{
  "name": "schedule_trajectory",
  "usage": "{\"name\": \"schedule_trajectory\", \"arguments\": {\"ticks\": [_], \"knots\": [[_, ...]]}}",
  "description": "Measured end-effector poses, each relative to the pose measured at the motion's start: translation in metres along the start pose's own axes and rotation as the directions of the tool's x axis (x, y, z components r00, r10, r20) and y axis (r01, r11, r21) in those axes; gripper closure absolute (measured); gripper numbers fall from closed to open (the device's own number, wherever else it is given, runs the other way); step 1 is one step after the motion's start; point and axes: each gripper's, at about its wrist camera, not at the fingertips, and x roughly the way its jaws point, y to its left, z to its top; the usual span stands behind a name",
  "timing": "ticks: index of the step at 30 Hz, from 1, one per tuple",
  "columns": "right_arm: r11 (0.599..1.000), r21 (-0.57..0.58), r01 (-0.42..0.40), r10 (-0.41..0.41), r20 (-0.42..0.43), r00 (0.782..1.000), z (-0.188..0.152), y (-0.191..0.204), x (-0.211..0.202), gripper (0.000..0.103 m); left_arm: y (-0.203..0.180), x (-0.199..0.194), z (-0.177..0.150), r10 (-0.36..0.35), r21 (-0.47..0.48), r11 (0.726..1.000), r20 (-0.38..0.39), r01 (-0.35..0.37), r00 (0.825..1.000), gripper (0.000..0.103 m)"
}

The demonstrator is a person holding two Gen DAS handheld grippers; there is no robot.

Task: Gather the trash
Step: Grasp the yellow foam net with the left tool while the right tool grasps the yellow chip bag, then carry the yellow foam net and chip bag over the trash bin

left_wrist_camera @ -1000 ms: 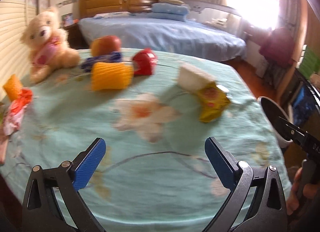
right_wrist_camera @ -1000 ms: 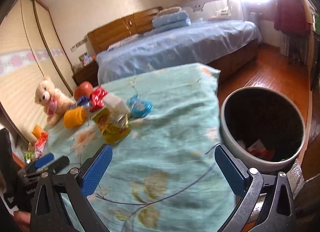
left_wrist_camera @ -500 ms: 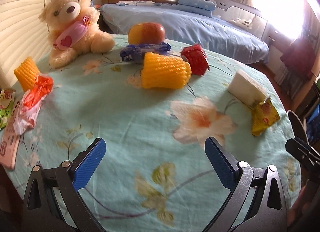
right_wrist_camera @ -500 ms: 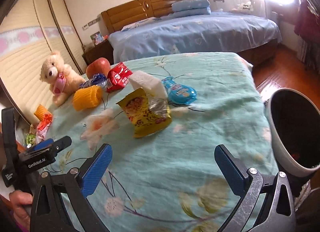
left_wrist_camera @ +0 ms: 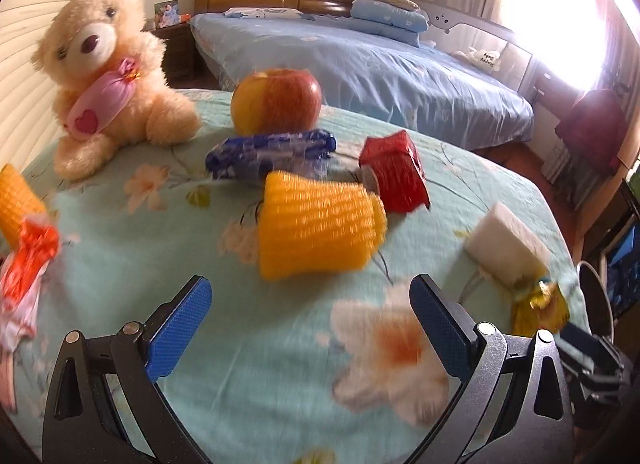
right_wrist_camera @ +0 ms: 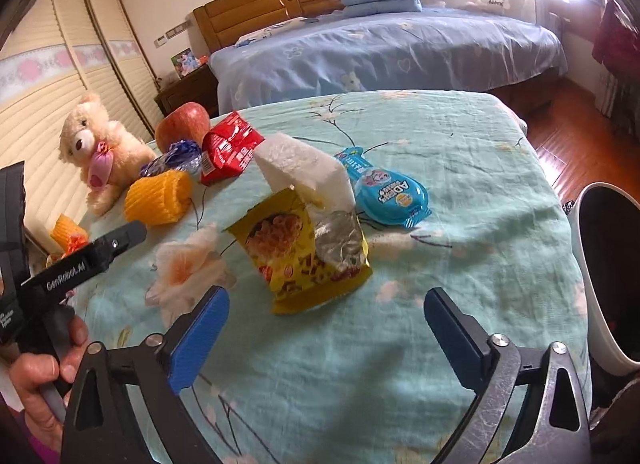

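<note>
The right gripper is hanging spread wide with nothing in it, jaws just narrowing slightly, and the yellow snack wrapper is lying just ahead between its fingers. The left gripper, equally wide and empty, is probably facing the orange foam sleeve.

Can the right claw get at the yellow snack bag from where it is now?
Probably yes. The right claw stands open and empty with the yellow snack bag just ahead, nothing between them; a white foam block leans on the bag's far side.
</note>
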Motion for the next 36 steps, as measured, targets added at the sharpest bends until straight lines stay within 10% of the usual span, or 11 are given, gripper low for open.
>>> {"name": "schedule_trajectory", "arguments": {"ticks": [4, 8, 10, 13, 36], "knots": [[1.0, 0.014, -0.007, 0.007, -0.015, 1.0, 0.003, 0.0, 0.008, 0.03, 0.0, 0.013, 0.004, -0.001, 0.005, 1.0, -0.005, 0.001, 1.0, 0.013], [1.0, 0.008, -0.025, 0.025, -0.014, 1.0, 0.004, 0.0, 0.01, 0.067, -0.003, 0.025, 0.002, -0.053, 0.024, 0.998, -0.067, 0.055, 0.996, 0.086], [0.999, 0.005, -0.037, 0.037, -0.018, 0.999, 0.003, 0.001, 0.01, 0.088, -0.004, 0.022, 0.0, -0.063, 0.032, 0.997, -0.064, 0.066, 0.996, 0.089], [0.999, 0.009, -0.053, 0.053, -0.014, 0.998, 0.0, -0.001, 0.007, 0.093, -0.008, 0.009, -0.003, -0.068, 0.057, 0.996, -0.027, 0.069, 0.997, 0.091], [0.998, 0.047, -0.037, 0.035, 0.034, 0.999, -0.027, -0.039, -0.046, 0.097, -0.076, -0.052, -0.055, -0.231, 0.164, 0.958, -0.046, 0.236, 0.972, 0.094]]}}
